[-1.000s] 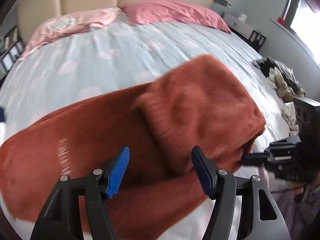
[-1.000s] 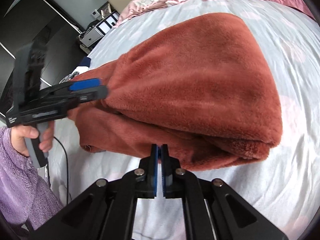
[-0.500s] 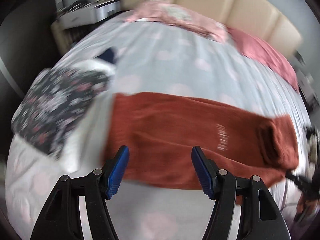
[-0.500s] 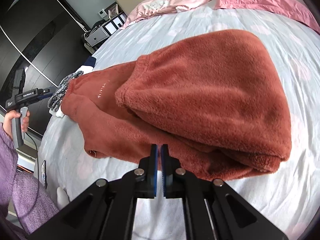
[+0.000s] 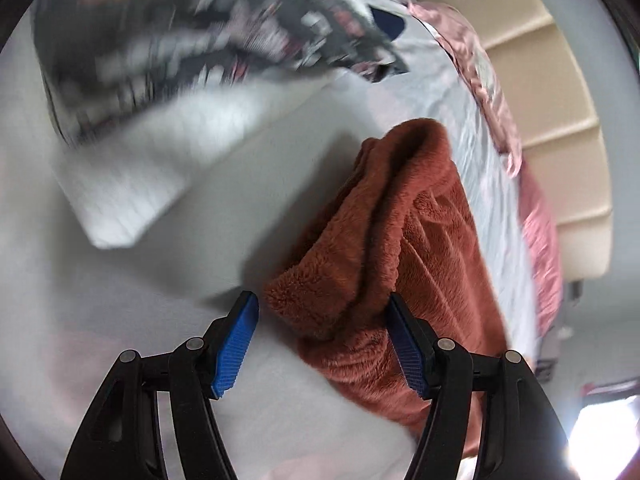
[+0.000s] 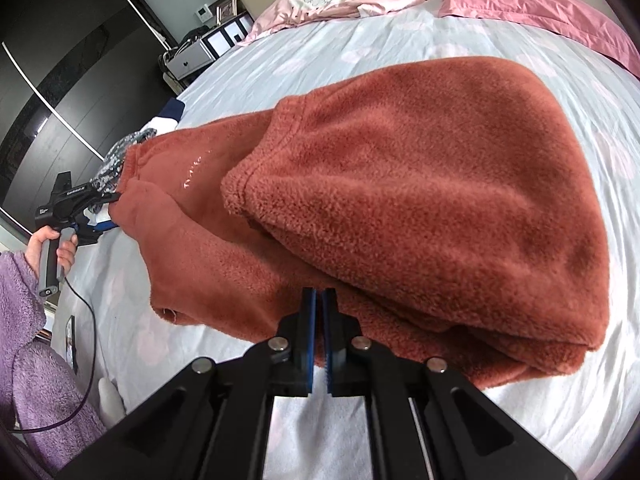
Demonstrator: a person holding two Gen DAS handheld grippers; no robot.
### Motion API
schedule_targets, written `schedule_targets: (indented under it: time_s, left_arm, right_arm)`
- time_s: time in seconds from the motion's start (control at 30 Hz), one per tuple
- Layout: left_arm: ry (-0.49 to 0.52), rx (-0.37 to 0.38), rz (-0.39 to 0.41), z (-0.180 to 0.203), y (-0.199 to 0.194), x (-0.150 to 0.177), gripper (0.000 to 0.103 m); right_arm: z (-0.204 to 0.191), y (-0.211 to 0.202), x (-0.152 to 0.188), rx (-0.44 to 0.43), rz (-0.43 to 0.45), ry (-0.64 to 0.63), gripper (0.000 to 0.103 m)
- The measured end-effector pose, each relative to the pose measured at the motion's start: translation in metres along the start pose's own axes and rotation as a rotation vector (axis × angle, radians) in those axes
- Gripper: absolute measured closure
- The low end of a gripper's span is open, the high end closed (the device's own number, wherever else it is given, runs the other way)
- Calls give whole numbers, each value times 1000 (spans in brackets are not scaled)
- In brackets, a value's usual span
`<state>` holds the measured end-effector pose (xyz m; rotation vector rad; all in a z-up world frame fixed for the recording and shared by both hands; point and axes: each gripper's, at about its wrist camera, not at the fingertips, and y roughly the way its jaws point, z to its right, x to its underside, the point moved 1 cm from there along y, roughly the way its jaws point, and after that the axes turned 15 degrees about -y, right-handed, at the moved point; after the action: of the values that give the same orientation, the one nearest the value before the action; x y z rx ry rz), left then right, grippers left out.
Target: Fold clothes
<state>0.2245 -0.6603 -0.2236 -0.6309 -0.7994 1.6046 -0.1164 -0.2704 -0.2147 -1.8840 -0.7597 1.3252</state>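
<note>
Left tool point(image 5: 324, 340) apart at fleece garment point(image 6: 400, 200) corner; right tool point(image 6: 319, 340) together (pinching nothing).

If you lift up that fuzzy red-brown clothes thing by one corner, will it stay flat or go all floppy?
Probably floppy: the fleece garment already sags in soft folds where it is doubled over on the bed. Its thick pile suggests it grips rather than slips. The open left gripper would likely lift just one bunched end.

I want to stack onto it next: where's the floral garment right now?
The floral garment lies blurred at the left wrist view's upper left, beyond the rust fleece.
</note>
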Motion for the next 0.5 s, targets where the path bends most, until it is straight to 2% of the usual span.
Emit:
schedule_targets:
  time_s: [0.07, 0.2, 0.23, 0.27, 0.33, 0.4, 0.5]
  left_arm:
    - [-25, 26, 12, -3, 4, 3, 36]
    - [-26, 10, 56, 0, 5, 12, 37]
    - [-27, 5, 65, 2, 5, 14, 39]
    - [-29, 5, 71, 3, 4, 16, 48]
    - [-44, 14, 67, 8, 4, 19, 59]
    - [-55, 17, 82, 14, 2, 21, 64]
    - [-18, 47, 120, 32, -11, 27, 69]
  right_arm:
    - [1, 2, 0, 1, -8, -3, 98]
    - [3, 4, -1, 1, -11, -1, 98]
    - [3, 4, -1, 1, -9, 0, 98]
    - [3, 3, -1, 0, -7, 1, 98]
    - [4, 2, -1, -1, -3, 4, 98]
    - [4, 1, -1, -2, 1, 6, 98]
    - [6, -8, 0, 3, 22, 11, 98]
